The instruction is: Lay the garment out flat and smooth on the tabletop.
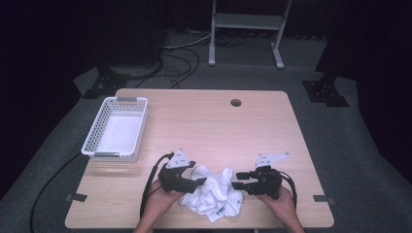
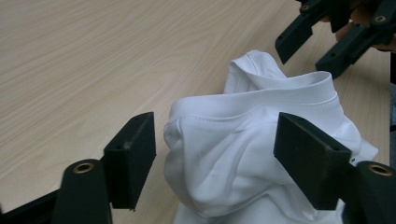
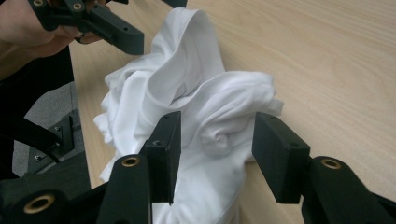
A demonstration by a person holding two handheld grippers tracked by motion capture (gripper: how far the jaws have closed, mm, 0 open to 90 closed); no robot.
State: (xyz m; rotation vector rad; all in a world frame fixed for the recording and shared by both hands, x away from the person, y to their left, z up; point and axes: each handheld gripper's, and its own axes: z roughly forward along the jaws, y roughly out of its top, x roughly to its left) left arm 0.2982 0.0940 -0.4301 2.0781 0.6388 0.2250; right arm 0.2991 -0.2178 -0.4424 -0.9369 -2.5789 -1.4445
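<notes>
Garment: crumpled white T-shirt [image 1: 214,193] on the worktop [image 1: 204,126], near its front edge, between both tools.
Left hand-held gripper [image 1: 200,181]: jaws apart, straddling a fold, no grip visible.
Right hand-held gripper [image 1: 237,180]: jaws apart around a bunched fold, pads clear.

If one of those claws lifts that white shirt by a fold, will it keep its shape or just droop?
The white shirt lies crumpled in soft folds, so it would probably droop and unfurl rather than hold shape. It looks like thin cloth, likely light. Pushed across the smooth wooden table, it would probably bunch up and slide rather than roll.
</notes>
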